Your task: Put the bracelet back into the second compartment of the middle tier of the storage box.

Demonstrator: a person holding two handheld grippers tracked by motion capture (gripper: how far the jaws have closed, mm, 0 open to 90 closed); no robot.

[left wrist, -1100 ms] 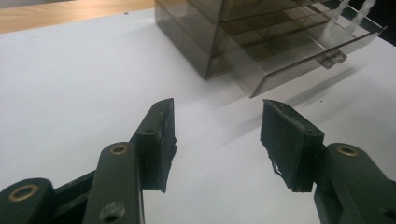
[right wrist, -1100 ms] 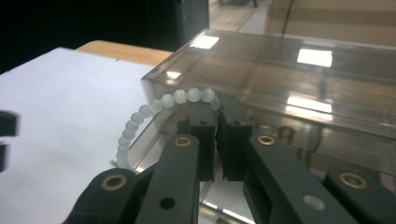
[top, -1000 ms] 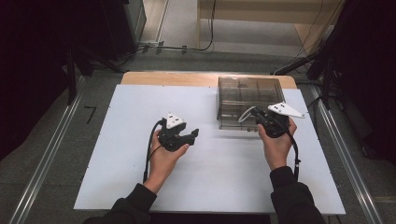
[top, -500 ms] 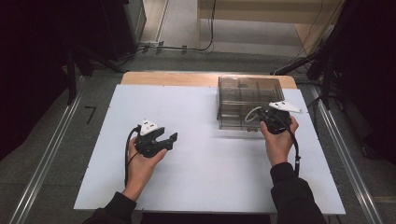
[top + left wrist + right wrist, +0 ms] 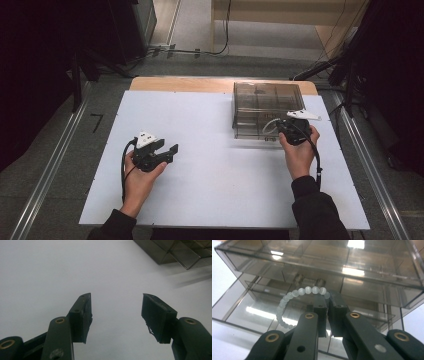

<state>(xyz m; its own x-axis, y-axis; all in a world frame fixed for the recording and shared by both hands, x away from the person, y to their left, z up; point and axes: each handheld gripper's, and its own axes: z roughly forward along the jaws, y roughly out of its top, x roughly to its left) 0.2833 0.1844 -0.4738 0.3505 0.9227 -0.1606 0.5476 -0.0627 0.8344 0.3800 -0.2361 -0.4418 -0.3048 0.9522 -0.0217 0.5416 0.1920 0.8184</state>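
Note:
A smoky clear plastic drawer box [image 5: 265,102] stands at the back right of the white table [image 5: 215,165]. Its lower drawer [image 5: 249,307] is pulled out toward me. My right gripper [image 5: 327,296] is shut on a bracelet of pale white beads [image 5: 294,293], which hangs in a loop over the pulled-out drawer. From the high view the same bracelet [image 5: 270,127] and right gripper [image 5: 282,129] sit at the box's front edge. My left gripper [image 5: 167,150] hovers open over bare table at the left, jaws wide apart [image 5: 116,315] with nothing between them.
A wooden strip [image 5: 180,84] runs along the table's far edge. Metal rails [image 5: 47,170] flank the table on both sides. Dark stands and cables lie on the floor behind. The box's corner [image 5: 172,252] shows at the upper right of the left gripper view.
My left gripper has swung away from the box, leftward and toward me across the table. The right gripper stays at the box's front with the bracelet.

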